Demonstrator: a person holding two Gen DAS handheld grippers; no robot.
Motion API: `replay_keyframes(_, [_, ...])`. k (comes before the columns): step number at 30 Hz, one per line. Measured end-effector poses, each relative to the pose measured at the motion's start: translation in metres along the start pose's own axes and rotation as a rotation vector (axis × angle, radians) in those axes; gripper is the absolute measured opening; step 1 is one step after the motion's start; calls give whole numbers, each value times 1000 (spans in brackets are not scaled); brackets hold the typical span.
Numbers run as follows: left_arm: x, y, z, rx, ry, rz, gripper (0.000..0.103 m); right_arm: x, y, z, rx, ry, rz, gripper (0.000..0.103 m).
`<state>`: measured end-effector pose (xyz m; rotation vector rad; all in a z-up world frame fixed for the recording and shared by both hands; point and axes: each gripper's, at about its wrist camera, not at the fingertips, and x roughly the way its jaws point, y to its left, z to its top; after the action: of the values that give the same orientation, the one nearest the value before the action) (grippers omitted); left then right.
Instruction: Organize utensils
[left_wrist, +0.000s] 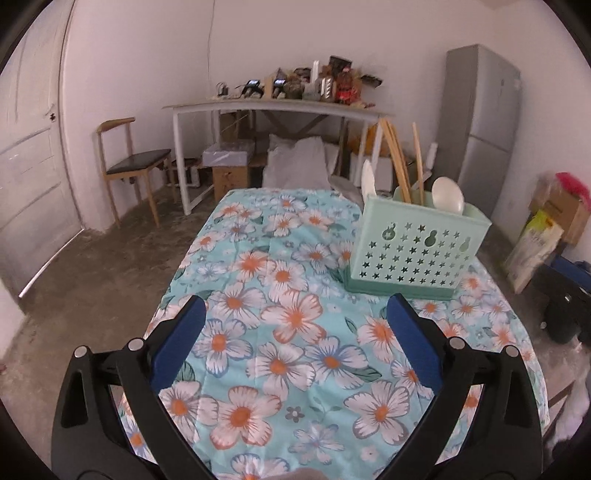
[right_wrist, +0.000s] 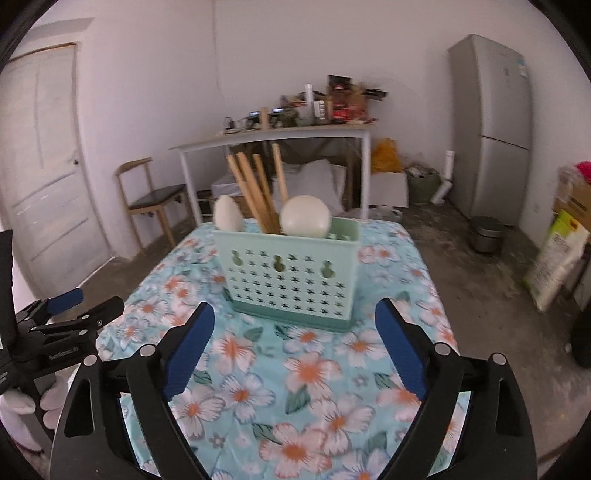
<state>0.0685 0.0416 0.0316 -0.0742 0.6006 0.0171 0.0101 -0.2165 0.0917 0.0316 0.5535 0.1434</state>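
Table w/ floral cloth (right_wrist: 314, 369). Mint utensil caddy (right_wrist: 291, 273) upright on it, long side across right wrist view, star-holed wall facing the camera. Inside: wooden chopsticks (right_wrist: 255, 192) standing handle-up, leaning left; two white spoons (right_wrist: 305, 216), bowls up. Left gripper (left_wrist: 297, 314) jaws apart, empty, over cloth; caddy ahead-right. Right gripper (right_wrist: 295, 325) jaws apart, empty, just short of caddy.

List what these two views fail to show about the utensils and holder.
- Lower ends of the chopsticks and both spoons: hidden by the holder wall, both views.
- Holder's inner compartments: hidden by its front wall.
- Holder's far side: faces away.
- Chopstick count: they overlap in both views.
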Motion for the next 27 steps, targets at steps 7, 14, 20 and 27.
replay_keyframes(7, [-1,-15,3,1,21,84,95,-2,-9,-9,19,32,-104,91])
replay_keyframes(14, [1,-27,3,21,36,116,95,1,-20,-13,49,52,-132,91])
replay_keyframes(20, [6,-38,3,45,55,98,95,4,-29,-15,45,52,-169,91])
replay_keyframes(27, [14,-54,3,46,87,36,95,7,-43,-20,63,74,-202,91])
